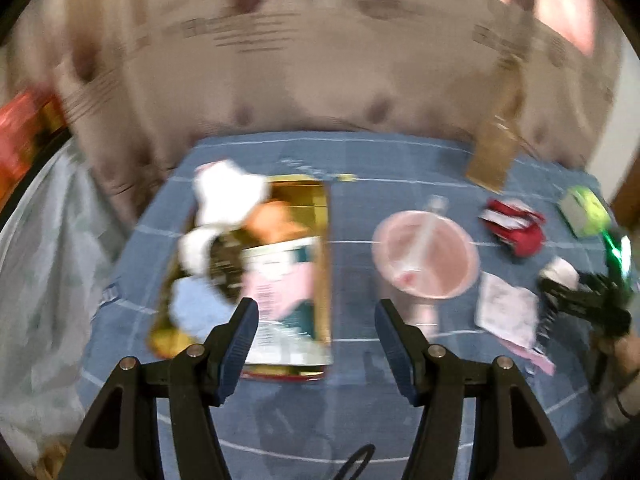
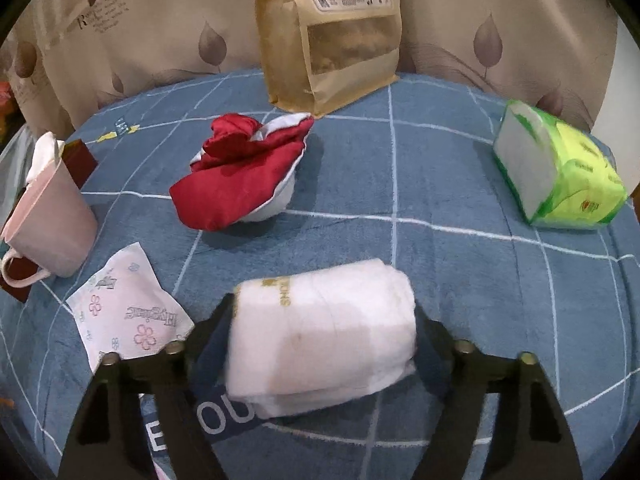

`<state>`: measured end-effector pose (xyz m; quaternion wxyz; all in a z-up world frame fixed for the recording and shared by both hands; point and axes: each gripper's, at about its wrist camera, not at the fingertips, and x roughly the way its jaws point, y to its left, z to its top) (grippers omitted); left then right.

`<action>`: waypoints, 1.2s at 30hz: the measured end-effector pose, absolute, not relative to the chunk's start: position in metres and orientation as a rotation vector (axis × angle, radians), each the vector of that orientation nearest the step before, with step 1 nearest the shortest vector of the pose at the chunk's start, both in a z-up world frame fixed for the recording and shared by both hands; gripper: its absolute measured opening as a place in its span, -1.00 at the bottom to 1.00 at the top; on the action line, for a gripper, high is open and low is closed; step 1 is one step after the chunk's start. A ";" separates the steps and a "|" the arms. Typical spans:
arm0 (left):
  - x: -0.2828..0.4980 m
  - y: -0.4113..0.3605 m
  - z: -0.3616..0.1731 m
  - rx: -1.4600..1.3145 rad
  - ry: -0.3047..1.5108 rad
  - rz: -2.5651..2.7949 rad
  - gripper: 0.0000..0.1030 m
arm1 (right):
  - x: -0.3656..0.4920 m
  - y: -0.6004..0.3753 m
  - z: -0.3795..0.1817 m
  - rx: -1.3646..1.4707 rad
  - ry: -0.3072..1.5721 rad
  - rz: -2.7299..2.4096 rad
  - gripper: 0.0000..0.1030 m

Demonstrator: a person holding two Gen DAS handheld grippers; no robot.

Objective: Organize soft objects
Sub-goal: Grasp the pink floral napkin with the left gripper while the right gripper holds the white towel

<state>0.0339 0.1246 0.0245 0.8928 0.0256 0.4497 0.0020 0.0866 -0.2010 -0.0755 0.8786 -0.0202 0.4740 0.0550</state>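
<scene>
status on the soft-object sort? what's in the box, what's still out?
Done: the gold box already holds several soft items, white, orange and blue. In hand: the right hand-held gripper straddles a folded white cloth; the left hand-held gripper is open and empty. Left on the blue cover: red-and-white cloth, flowered tissue packet, green tissue pack.

A white folded cloth roll with small gold lettering lies on its side on the blue grid-patterned cloth, nearest the camera. Beyond it, toward the kraft paper bag, sits a crumpled red cloth with a white lining. To the left of the white roll lies a flat white packet printed with pink flowers. Far right of the roll, a green-wrapped tissue pack rests tilted.
</scene>
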 end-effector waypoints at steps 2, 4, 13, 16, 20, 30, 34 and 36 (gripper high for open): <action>0.040 0.097 0.022 0.081 0.948 -0.062 0.21 | 0.086 -0.203 -0.075 -0.038 0.979 0.125 0.31; 0.042 0.076 0.019 0.103 0.958 -0.122 0.21 | 0.085 -0.207 -0.074 -0.031 0.969 0.122 0.25; 0.052 -0.006 -0.005 0.171 1.029 -0.336 0.21 | 0.082 -0.236 -0.068 0.000 0.927 0.088 -0.01; 0.056 -0.020 -0.015 0.175 1.056 -0.371 0.21 | 0.082 -0.244 -0.065 0.019 0.916 0.079 -0.09; 0.060 -0.037 -0.027 0.184 1.090 -0.414 0.21 | 0.083 -0.251 -0.066 0.044 0.910 0.090 -0.10; 0.075 -0.073 -0.067 0.252 1.168 -0.444 0.21 | 0.083 -0.257 -0.077 0.090 0.900 0.115 0.13; 0.077 -0.083 -0.079 0.276 1.186 -0.451 0.21 | 0.083 -0.260 -0.078 0.118 0.896 0.128 0.14; 0.077 -0.088 -0.085 0.288 1.202 -0.451 0.21 | 0.083 -0.261 -0.077 0.123 0.895 0.132 0.15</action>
